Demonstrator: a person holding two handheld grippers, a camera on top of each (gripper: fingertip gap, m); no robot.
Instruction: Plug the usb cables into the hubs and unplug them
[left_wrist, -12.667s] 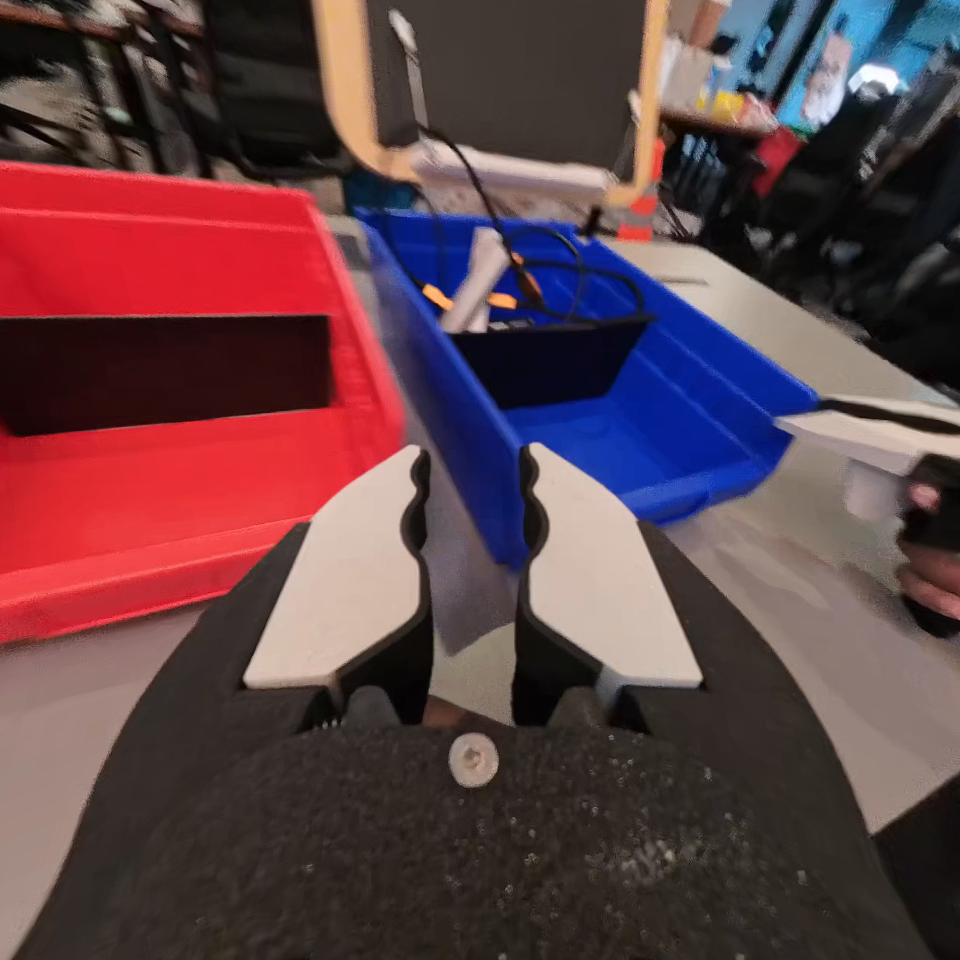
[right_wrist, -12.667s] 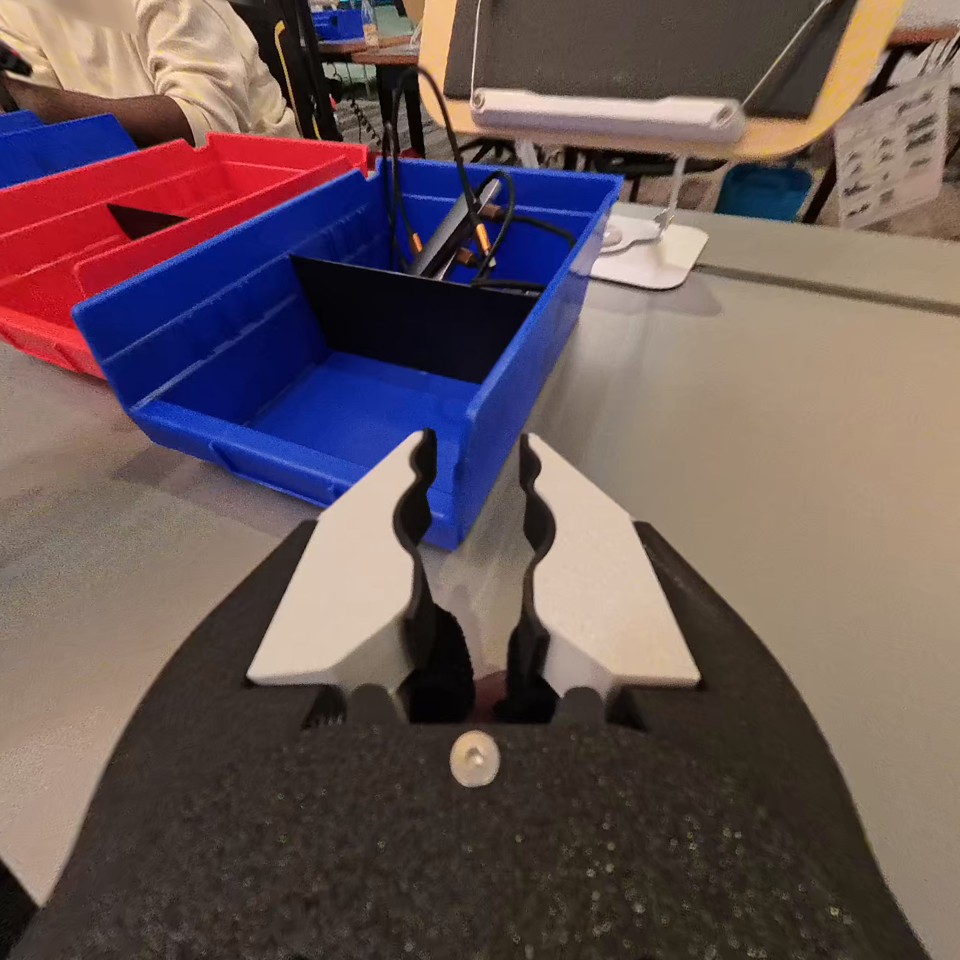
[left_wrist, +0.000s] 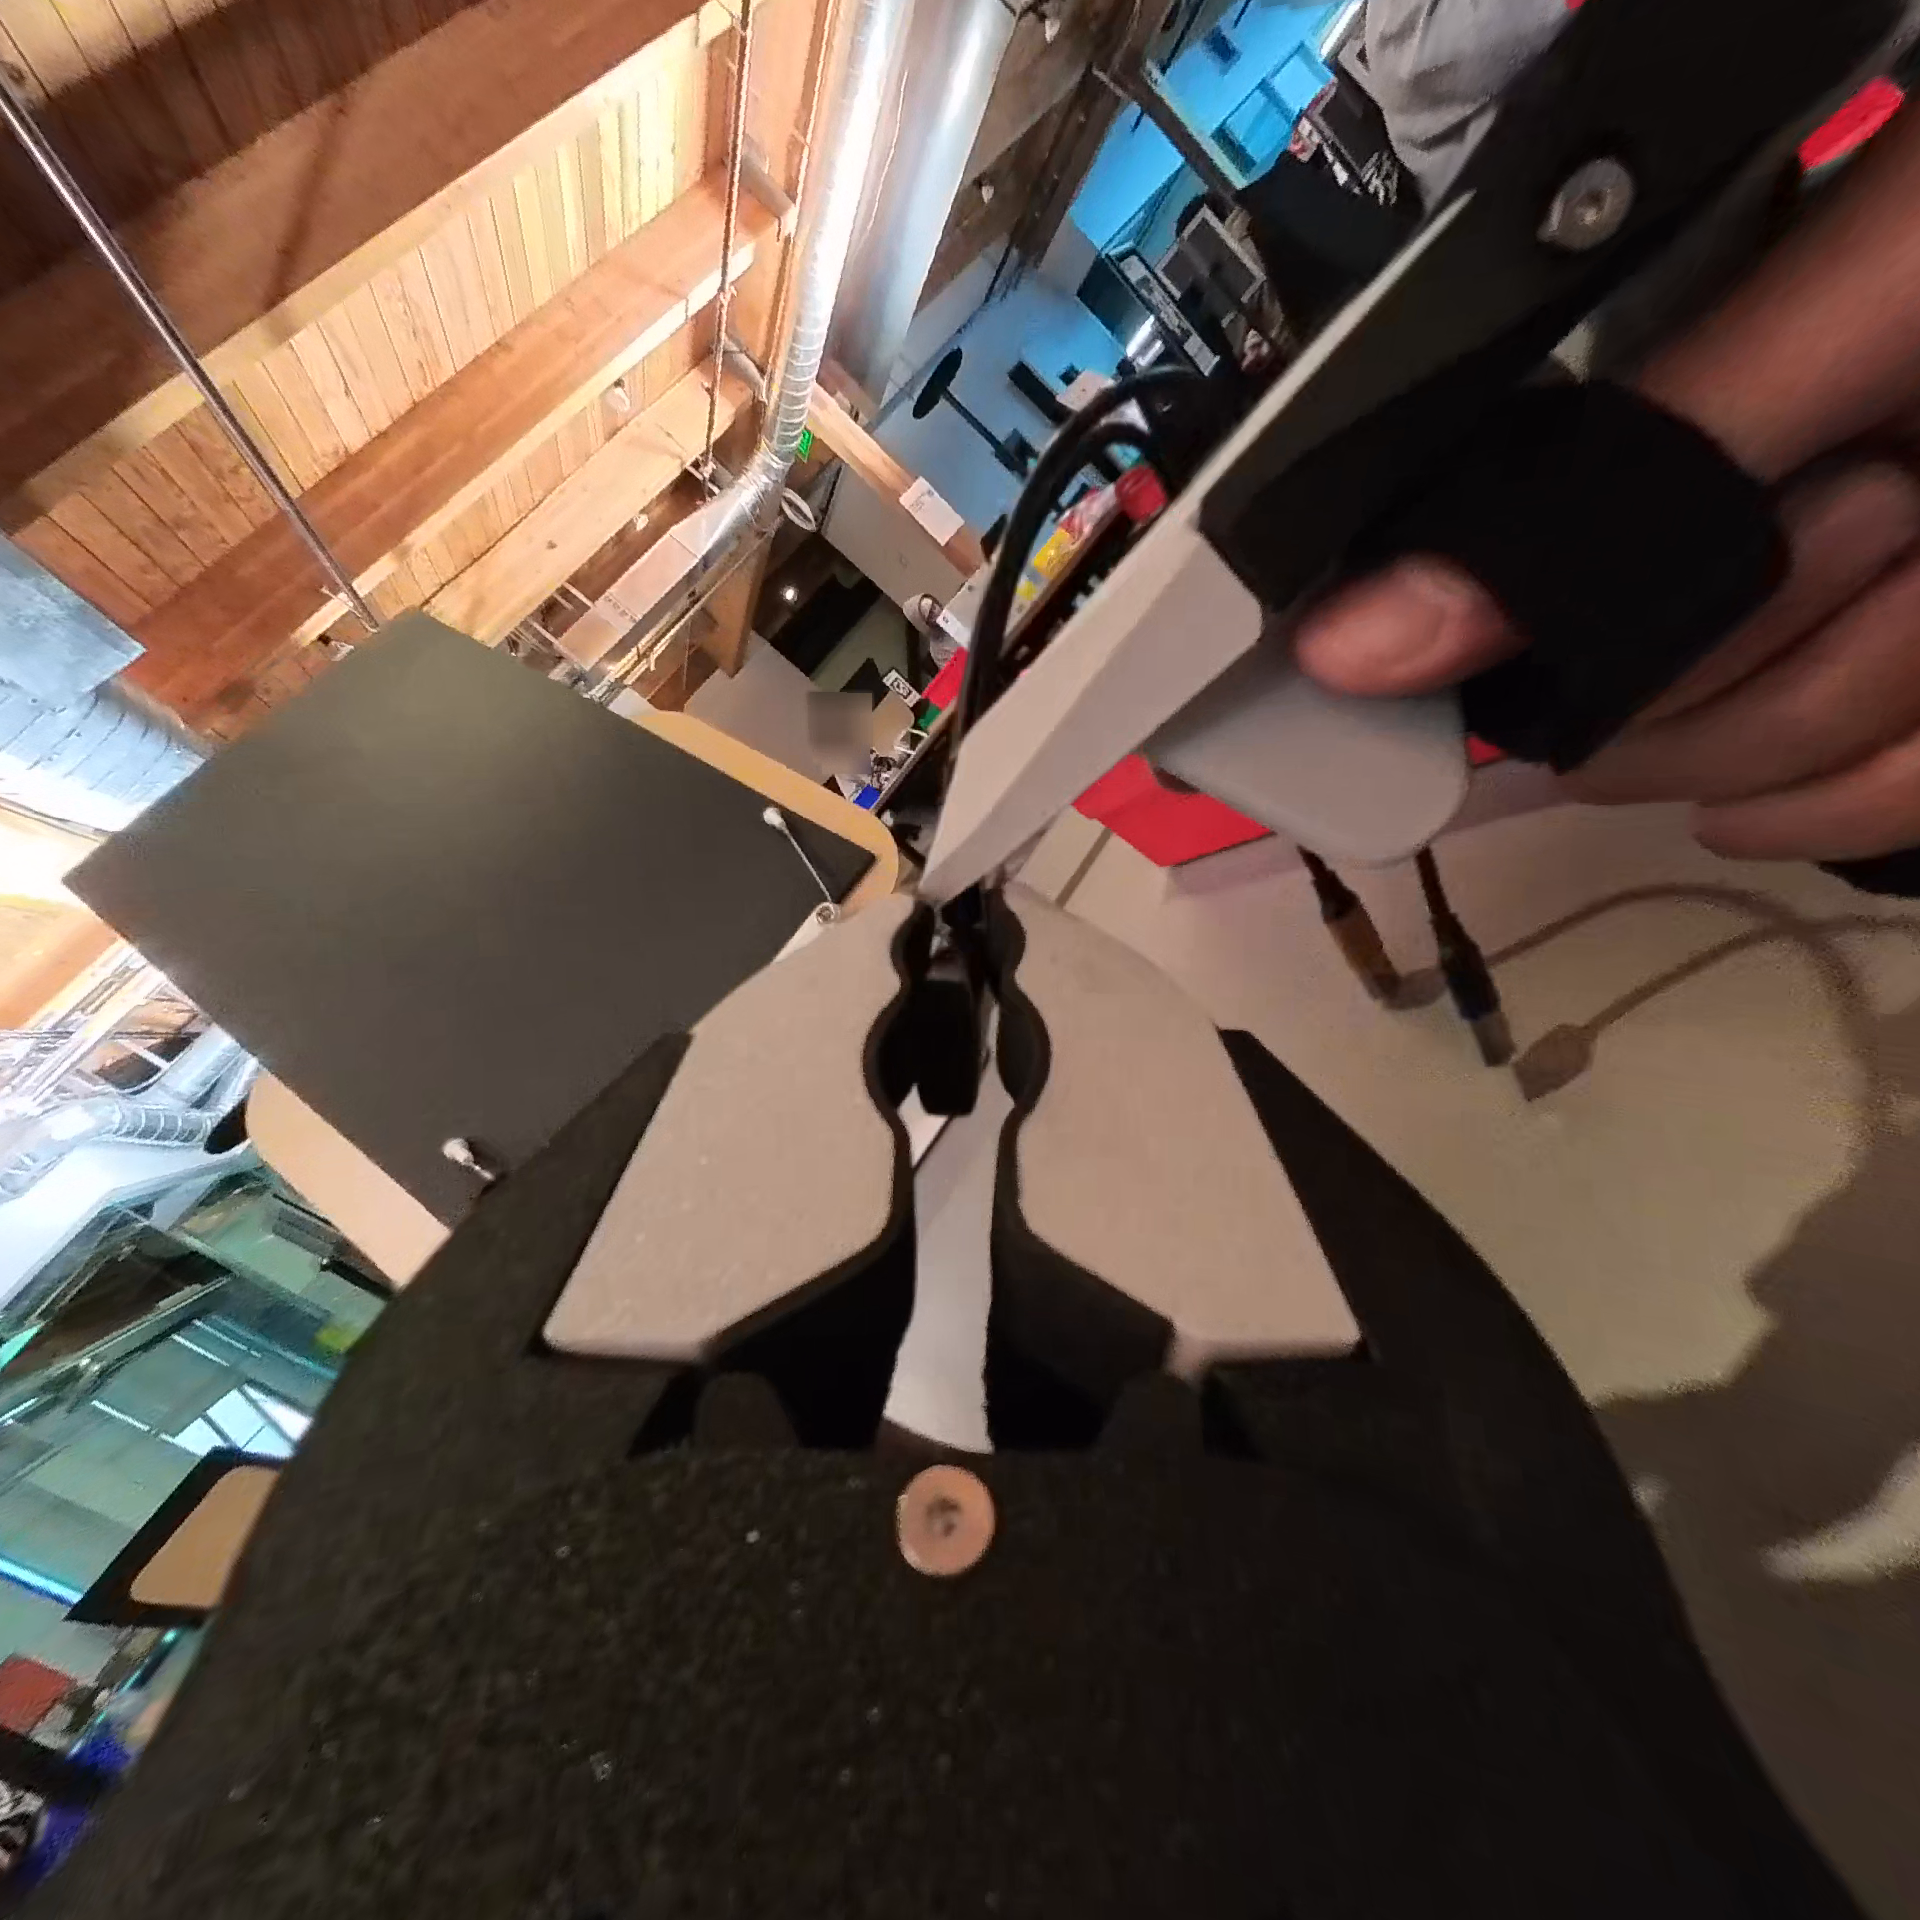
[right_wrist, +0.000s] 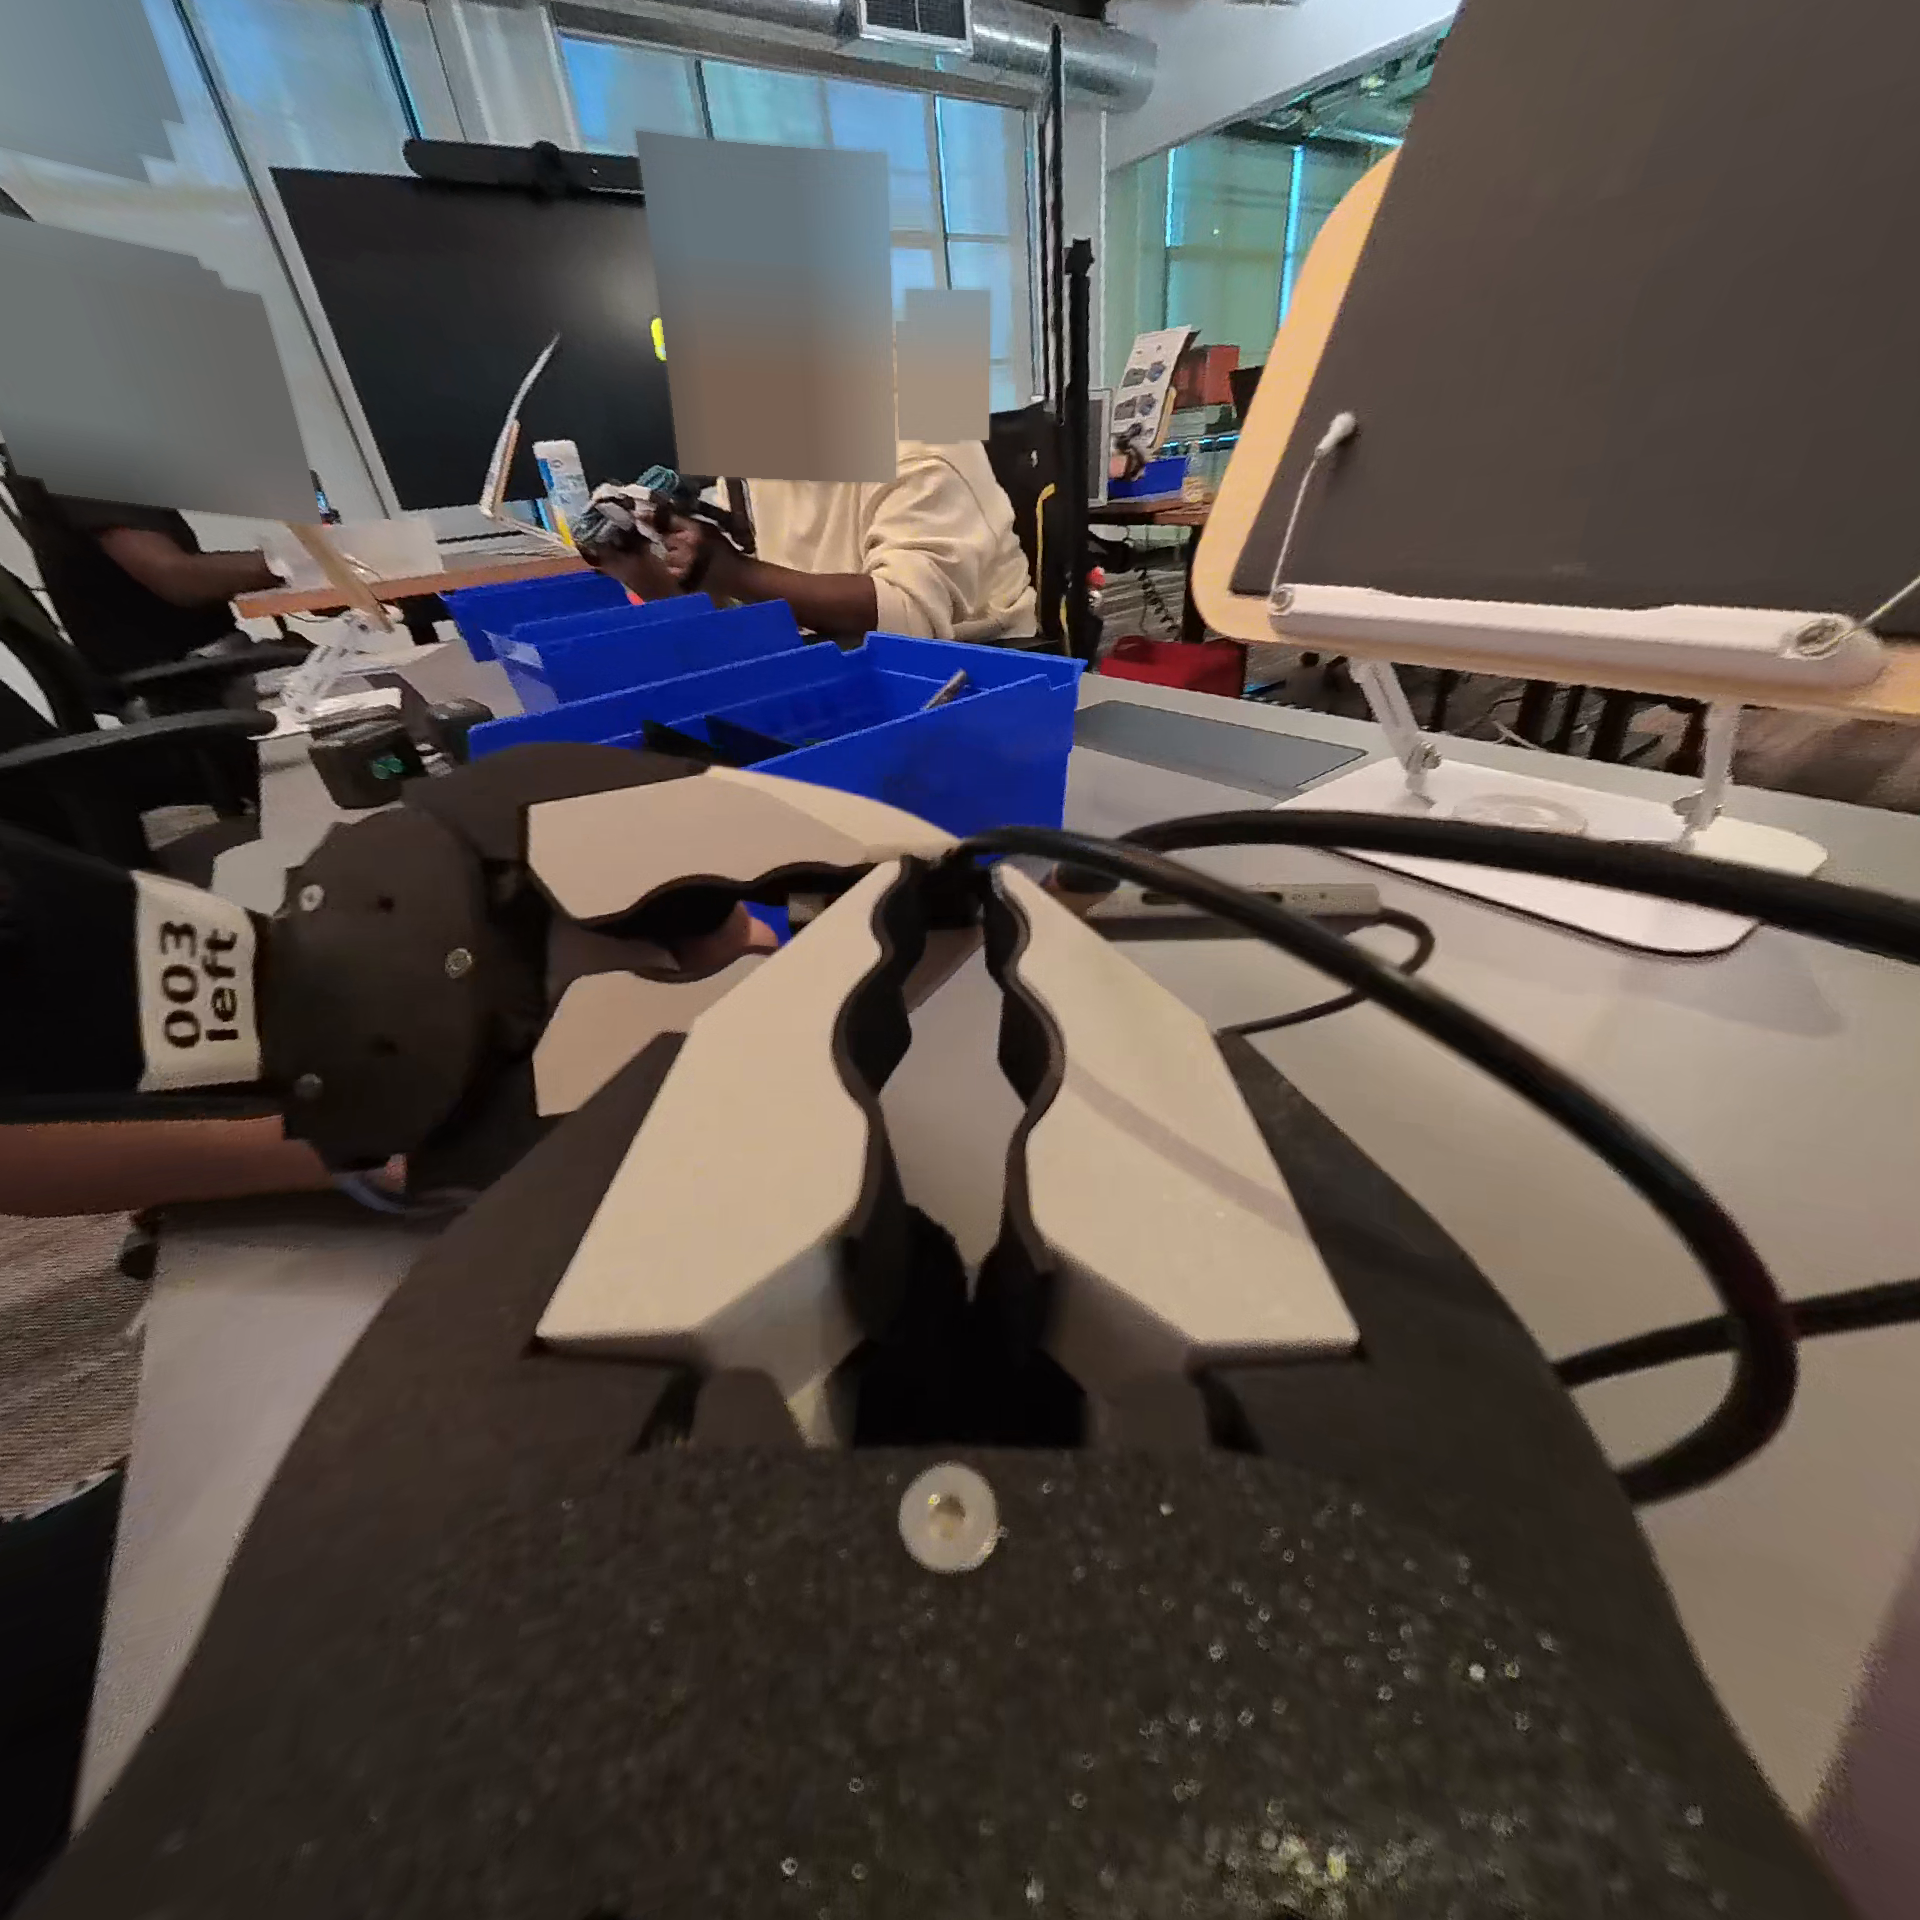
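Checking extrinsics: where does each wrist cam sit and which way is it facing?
Left wrist view: on left claw, gripping a black plug, rolled, tipped up at ceiling and black board; right claw and hand upper right.
Right wrist view: on right claw, level over the table toward blue bins; left claw enters left.
Shared: black board, each other's claw.

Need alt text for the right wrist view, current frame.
The right gripper pinches a black cable at its fingertips, meeting the left gripper that comes in from the left. The cable loops away to the right over a grey table. Blue bins and a tilted dark board on a stand sit behind.
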